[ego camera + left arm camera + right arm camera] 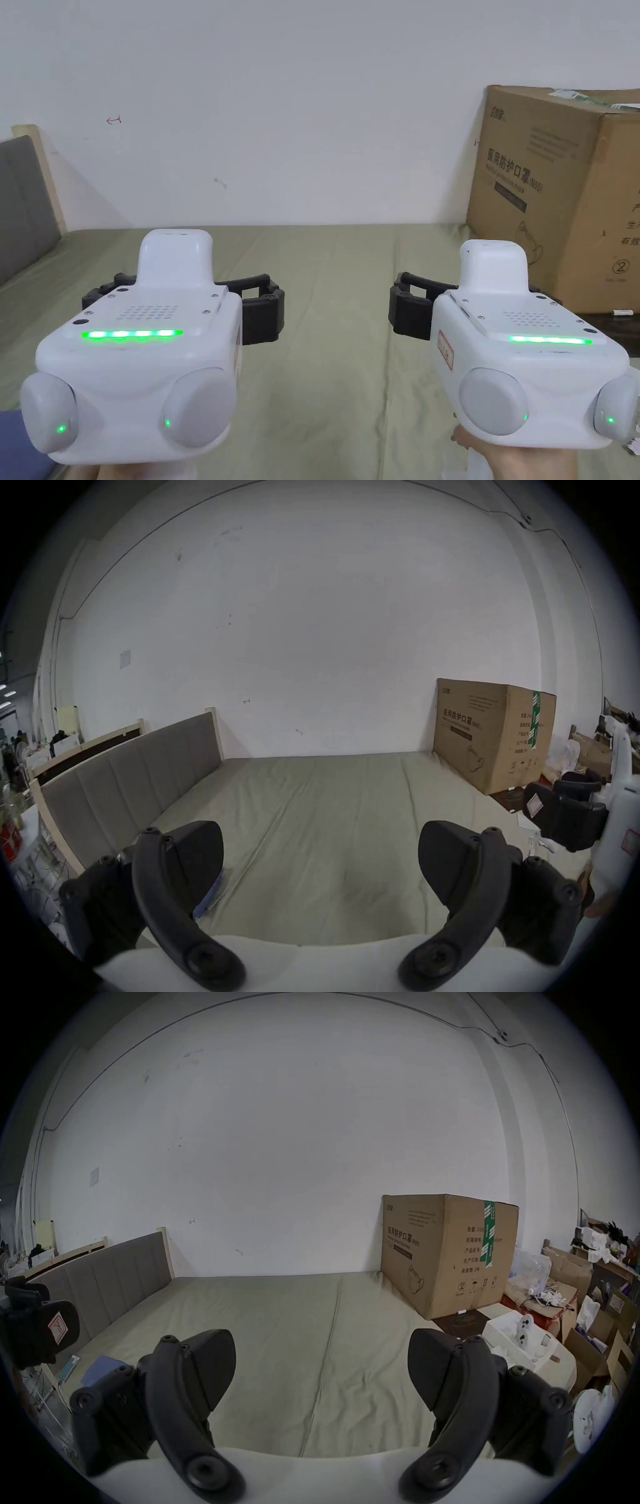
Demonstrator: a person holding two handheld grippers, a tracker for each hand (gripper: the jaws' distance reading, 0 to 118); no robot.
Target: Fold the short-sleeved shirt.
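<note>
Nearest the head camera, the left gripper [187,294] and right gripper [462,294] are hovering side by side over the bed [337,350], both pointing at 12 o'clock, jaws spread wide and holding nothing. The shirt [100,1368], judging by colour, is that blue cloth peeking out at the bed's near-left corner, around 8 o'clock from the left gripper. Its long axis can't be told. The left hand is sitting nearer, so it is probably reaching first.
</note>
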